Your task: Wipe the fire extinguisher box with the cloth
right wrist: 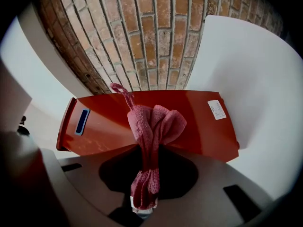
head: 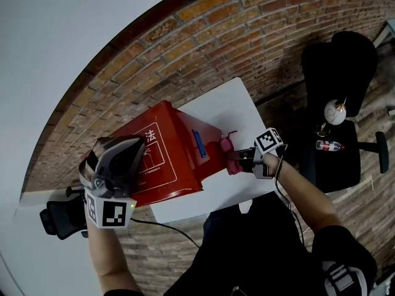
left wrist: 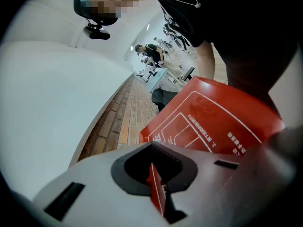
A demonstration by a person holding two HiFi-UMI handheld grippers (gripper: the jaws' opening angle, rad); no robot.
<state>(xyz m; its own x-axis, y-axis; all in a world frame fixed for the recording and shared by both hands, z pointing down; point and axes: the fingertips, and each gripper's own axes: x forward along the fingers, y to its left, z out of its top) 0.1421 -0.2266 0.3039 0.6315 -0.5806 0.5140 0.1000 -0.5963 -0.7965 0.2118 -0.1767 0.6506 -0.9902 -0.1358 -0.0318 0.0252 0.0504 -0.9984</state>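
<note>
The right gripper (right wrist: 144, 186) is closed on a bunched pink cloth (right wrist: 156, 124), whose free end appears to touch the long side of the red fire extinguisher box (right wrist: 199, 126). The left gripper (left wrist: 156, 190) is clamped on a thin edge of the box (probably to steady it) on the white table (head: 244, 100). The wiping seems to be under way. How much of the surface is already done cannot be told.

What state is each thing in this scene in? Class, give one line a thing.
Fire extinguisher box: sits on the white table, one thin edge clamped.
Cloth: bunched up, gripped, at the box's side.
Left hand-held gripper: shut on the box's edge.
Right hand-held gripper: shut on the cloth.
</note>
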